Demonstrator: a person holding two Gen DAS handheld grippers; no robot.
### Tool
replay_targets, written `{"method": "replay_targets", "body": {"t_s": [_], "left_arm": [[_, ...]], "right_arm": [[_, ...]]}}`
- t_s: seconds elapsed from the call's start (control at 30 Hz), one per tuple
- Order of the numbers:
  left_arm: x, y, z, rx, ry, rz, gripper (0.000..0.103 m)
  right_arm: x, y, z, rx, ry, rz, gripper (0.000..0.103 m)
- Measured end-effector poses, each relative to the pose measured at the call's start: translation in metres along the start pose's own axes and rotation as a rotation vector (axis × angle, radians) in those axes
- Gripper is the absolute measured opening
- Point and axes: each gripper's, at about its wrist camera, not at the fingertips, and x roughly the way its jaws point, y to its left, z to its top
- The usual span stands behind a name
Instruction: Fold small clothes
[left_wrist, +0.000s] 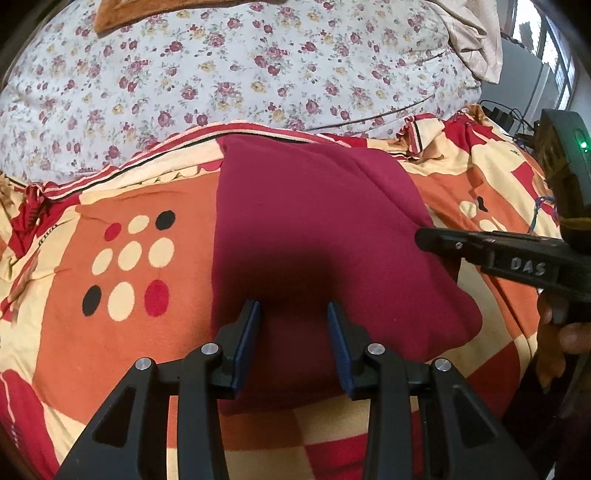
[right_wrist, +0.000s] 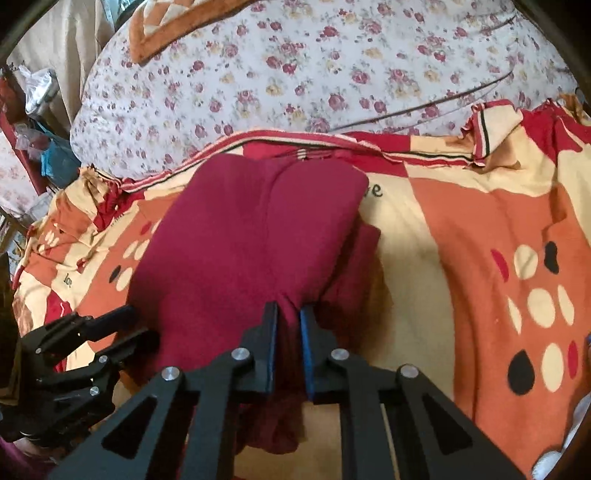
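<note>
Right gripper (right_wrist: 289, 314) pinches the maroon garment (right_wrist: 236, 236) on the patterned blanket (right_wrist: 480, 221); left gripper (left_wrist: 293, 308) hovers spread apart.

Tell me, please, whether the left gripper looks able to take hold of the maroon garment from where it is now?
Probably yes. The left gripper is open, its fingers right over the near part of the maroon garment, with nothing between them. The right gripper already pinches the cloth's right edge, off to the side.

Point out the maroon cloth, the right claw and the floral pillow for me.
Maroon cloth (left_wrist: 314, 221): left wrist view, flat middle of the folded top layer.
Right claw (right_wrist: 289, 310): right wrist view, midway between its fingertips, pinching the cloth's near edge.
Floral pillow (left_wrist: 221, 74): left wrist view, middle of its printed cover.
</note>
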Motion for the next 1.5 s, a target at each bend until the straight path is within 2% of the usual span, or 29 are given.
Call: {"method": "replay_targets", "body": {"t_s": [0.03, 0.2, 0.3, 0.33, 0.37, 0.4, 0.5, 0.6, 0.73, 0.83, 0.93, 1.0, 1.13, 1.27, 1.37, 1.47, 1.5], "left_arm": [[-0.001, 0.001, 0.002, -0.004, 0.001, -0.001, 0.016], [0.003, 0.002, 0.006, -0.012, 0.001, 0.001, 0.016], [0.005, -0.001, 0.005, 0.001, 0.002, 0.013, 0.016], [0.005, -0.001, 0.005, 0.005, 0.002, 0.016, 0.016], [0.006, -0.002, 0.004, 0.007, 0.002, 0.016, 0.016], [0.006, -0.001, 0.004, 0.007, 0.002, 0.015, 0.016], [0.005, 0.001, 0.004, 0.001, 0.004, 0.0, 0.016], [0.006, 0.0, 0.003, 0.0, -0.001, -0.01, 0.018], [0.008, -0.003, 0.002, 0.009, -0.006, 0.0, 0.02], [0.007, -0.001, 0.002, 0.003, -0.003, -0.003, 0.02], [0.007, 0.004, 0.002, -0.022, -0.002, -0.021, 0.02], [0.007, 0.005, 0.001, -0.031, -0.002, -0.026, 0.02], [0.006, 0.005, 0.001, -0.034, -0.001, -0.028, 0.02], [0.002, 0.012, 0.004, -0.067, 0.006, -0.079, 0.02], [0.0, 0.025, 0.01, -0.122, 0.018, -0.141, 0.02], [0.001, 0.037, 0.016, -0.177, 0.022, -0.198, 0.021], [0.002, 0.041, 0.019, -0.195, 0.022, -0.217, 0.022]], "right_arm": [[-0.003, -0.001, 0.001, 0.01, -0.001, 0.005, 0.021], [-0.018, -0.003, 0.016, 0.054, -0.08, -0.015, 0.062], [0.0, -0.015, 0.033, 0.148, -0.073, -0.014, 0.063], [0.008, -0.018, 0.036, 0.168, -0.064, -0.008, 0.062], [0.017, -0.021, 0.04, 0.18, -0.05, 0.006, 0.052], [0.026, -0.022, 0.043, 0.173, -0.038, 0.021, 0.026], [0.029, -0.015, 0.043, 0.096, -0.057, -0.025, 0.01], [0.016, -0.017, 0.038, 0.08, -0.084, -0.043, 0.009], [0.028, -0.023, 0.028, 0.083, -0.058, -0.082, 0.009], [0.023, -0.023, 0.03, 0.092, -0.062, -0.075, 0.011], [0.005, -0.02, 0.028, 0.114, -0.083, -0.066, 0.025], [-0.006, -0.014, 0.023, 0.111, -0.097, -0.04, 0.038], [-0.01, -0.003, 0.007, 0.082, -0.07, -0.022, 0.041], [0.005, -0.006, -0.009, 0.082, -0.037, -0.055, 0.042], [0.0, -0.013, -0.011, 0.118, -0.054, -0.058, 0.063], [-0.004, -0.018, -0.011, 0.134, -0.071, -0.032, 0.068], [-0.004, -0.02, -0.01, 0.15, -0.071, -0.012, 0.074]]}}
